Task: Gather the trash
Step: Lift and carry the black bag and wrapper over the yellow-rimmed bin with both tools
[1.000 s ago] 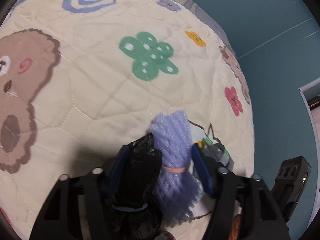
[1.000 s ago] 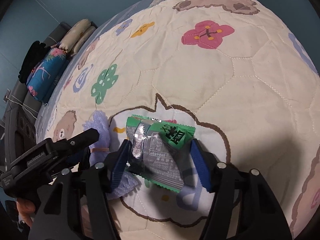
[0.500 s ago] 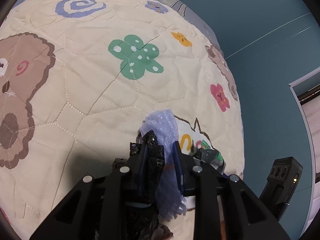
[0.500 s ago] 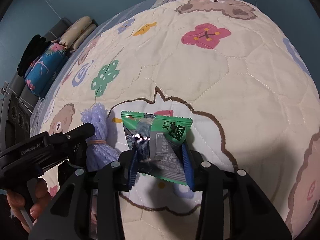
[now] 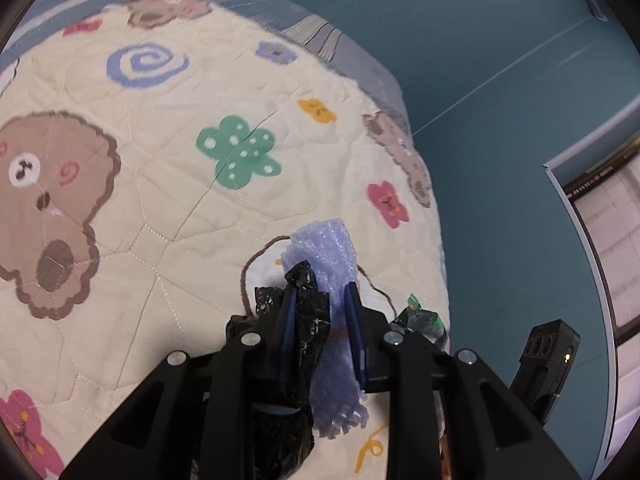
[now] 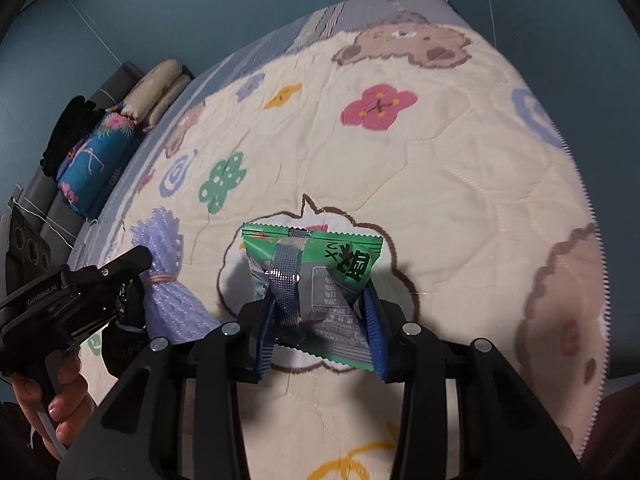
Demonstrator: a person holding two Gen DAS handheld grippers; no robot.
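Observation:
A lilac foam-net bundle [image 5: 324,252] tied with a rubber band and a crumpled black plastic bag [image 5: 306,320] are pinched together between the blue pads of my left gripper [image 5: 320,292], lifted off the cream quilt [image 5: 168,200]. The same bundle [image 6: 164,264] and left gripper [image 6: 132,280] show at the left of the right wrist view. My right gripper [image 6: 320,300] is shut on a green and silver snack wrapper [image 6: 320,268], held above the quilt [image 6: 460,200]. The wrapper [image 5: 424,318] peeks out at the quilt's edge in the left wrist view.
The quilt covers a bed against teal walls [image 5: 500,80]. Folded cushions and a blue floral pillow [image 6: 92,160] lie at the bed's far left. A hand [image 6: 64,404] grips the left tool. A window [image 5: 612,240] is at the right.
Both grippers closed on their items, the left on the foam net and black bag, the right on the wrapper. Both then rose off the quilt with the trash held.

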